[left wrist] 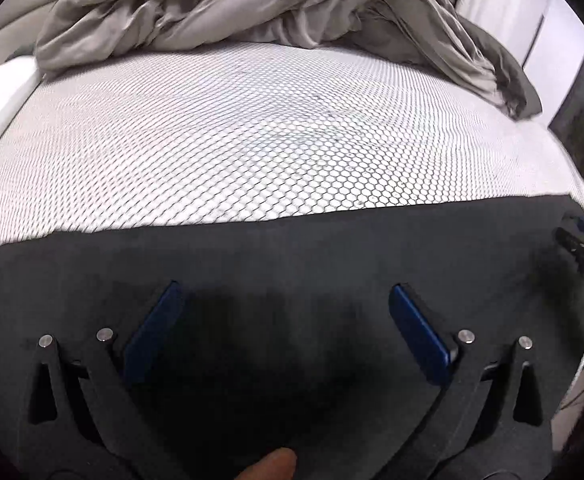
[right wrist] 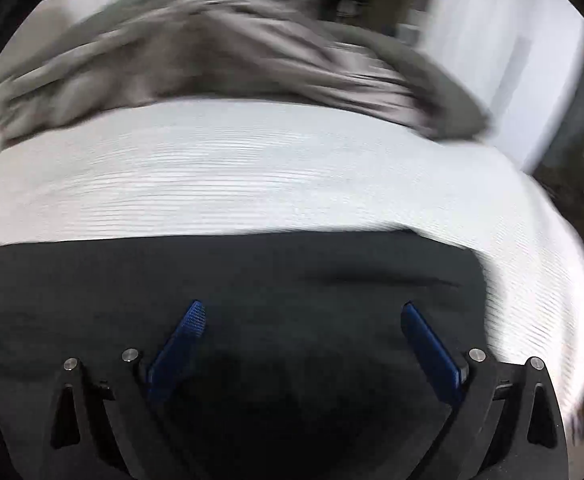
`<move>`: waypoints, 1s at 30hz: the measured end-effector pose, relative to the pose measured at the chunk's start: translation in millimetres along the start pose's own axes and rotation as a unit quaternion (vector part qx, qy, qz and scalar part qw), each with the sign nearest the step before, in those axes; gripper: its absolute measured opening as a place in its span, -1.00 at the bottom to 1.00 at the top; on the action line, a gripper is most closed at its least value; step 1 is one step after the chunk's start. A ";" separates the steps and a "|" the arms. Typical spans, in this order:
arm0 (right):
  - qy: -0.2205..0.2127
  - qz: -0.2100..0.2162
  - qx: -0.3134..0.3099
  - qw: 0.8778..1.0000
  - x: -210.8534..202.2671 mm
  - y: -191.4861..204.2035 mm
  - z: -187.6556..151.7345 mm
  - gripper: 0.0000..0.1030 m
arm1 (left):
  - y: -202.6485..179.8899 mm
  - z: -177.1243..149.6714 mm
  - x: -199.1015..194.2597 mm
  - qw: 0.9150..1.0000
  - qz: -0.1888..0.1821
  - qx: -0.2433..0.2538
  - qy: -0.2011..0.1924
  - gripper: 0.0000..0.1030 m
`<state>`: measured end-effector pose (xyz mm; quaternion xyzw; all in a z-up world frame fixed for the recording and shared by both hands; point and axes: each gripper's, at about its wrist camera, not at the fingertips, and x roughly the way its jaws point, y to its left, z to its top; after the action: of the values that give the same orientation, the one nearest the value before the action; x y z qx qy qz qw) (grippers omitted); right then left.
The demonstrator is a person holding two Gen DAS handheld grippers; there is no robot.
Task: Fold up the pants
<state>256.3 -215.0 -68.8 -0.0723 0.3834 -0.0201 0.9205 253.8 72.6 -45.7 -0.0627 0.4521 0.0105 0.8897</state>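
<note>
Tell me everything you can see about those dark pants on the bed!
The pants are black, soft-looking cloth, spread flat on the white honeycomb-patterned mattress. Their far edge runs straight across it. Both grippers hover over them, jaws open. A crumpled grey blanket lies farther back, apart from them.

one dark pants (left wrist: 292, 256), laid flat, near. one white mesh mattress (left wrist: 251, 140). one grey bedding heap (left wrist: 251, 12), far. two grippers: left gripper (left wrist: 285, 300) and right gripper (right wrist: 302, 312), each with two blue pads (left wrist: 153, 332), spread apart. one fingertip (left wrist: 269, 466), near edge.
</note>
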 end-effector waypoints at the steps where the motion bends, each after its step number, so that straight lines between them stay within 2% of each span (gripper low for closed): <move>1: 0.006 0.019 -0.024 1.000 10.2 21.5 3.7 0.94 | -5.3 2.8 7.2 1.000 0.003 0.006 0.006 0.99; 4: -0.013 0.014 -0.086 0.996 16.6 76.1 1.6 0.93 | -8.2 -0.5 27.7 0.999 0.012 0.020 0.034 0.99; 6: 0.007 0.004 -0.105 0.994 26.4 81.8 0.3 0.92 | -8.3 -6.0 34.1 0.998 0.028 0.031 0.037 0.99; 8: 0.027 -0.035 -0.088 0.995 42.4 52.9 -4.9 0.92 | -7.1 -10.2 31.3 0.999 0.026 0.035 0.031 0.99; 9: 0.031 -0.056 -0.064 0.996 46.3 29.3 -7.1 0.93 | -4.6 -11.6 30.3 0.999 0.026 0.036 0.030 0.99; 10: 0.040 -0.096 -0.014 0.995 52.0 -5.5 -5.3 0.93 | -1.3 -13.9 28.7 0.999 0.028 0.036 0.029 0.99; 12: 0.049 -0.180 0.071 0.980 54.2 -64.8 -7.2 0.94 | 5.4 -16.9 26.3 0.999 0.027 0.033 0.026 0.99; 13: 0.050 -0.194 0.113 0.973 52.4 -91.0 -11.9 0.93 | 7.9 -17.3 25.9 0.999 0.026 0.030 0.026 0.99; 14: 0.054 -0.185 0.142 0.971 54.2 -106.2 -14.3 0.93 | 10.4 -17.4 27.1 0.999 0.026 0.027 0.027 0.99; 15: 0.053 -0.154 0.168 0.972 52.1 -117.4 -17.9 0.93 | 11.0 -16.7 26.4 0.999 0.028 0.025 0.028 0.99; 16: 0.050 -0.141 0.177 0.973 49.1 -120.6 -18.1 0.93 | 7.7 -13.3 27.7 0.999 0.036 0.024 0.030 0.99; 18: 0.035 -0.160 0.156 0.974 31.6 -109.3 -12.7 0.94 | 1.8 -7.7 23.2 0.999 0.041 0.016 0.023 0.98; 21: 0.004 -0.148 0.111 0.983 0.5 -74.1 -0.6 0.94 | -23.9 3.0 23.0 1.000 -0.011 0.015 0.013 0.98; 23: -0.018 -0.093 0.081 0.992 -13.5 -44.9 6.8 0.94 | -46.6 6.2 27.0 0.998 -0.042 0.036 0.016 0.98; 24: -0.021 -0.048 0.062 0.997 -15.6 -25.1 10.3 0.94 | -55.8 7.3 31.8 0.998 -0.044 0.047 0.018 0.98; 26: -0.011 0.018 0.030 0.999 -6.4 -4.1 14.7 0.94 | -61.6 7.7 42.1 0.998 -0.027 0.059 0.025 0.98; 27: -0.001 0.035 0.014 0.999 -5.5 12.2 9.1 0.94 | -56.5 8.1 46.8 0.998 -0.012 0.054 0.029 0.98; 28: 0.015 0.038 -0.007 0.999 -0.8 28.1 4.2 0.94 | -46.8 9.1 49.6 0.999 -0.007 0.043 0.031 0.98; 30: 0.039 0.014 -0.048 0.998 8.8 48.3 -9.2 0.94 | -18.3 11.6 49.0 0.999 0.010 0.014 0.034 0.98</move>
<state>255.1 -169.2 -88.6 -0.1102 0.4200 0.0081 0.9008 293.5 54.0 -76.5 -0.0457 0.4830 0.0105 0.8744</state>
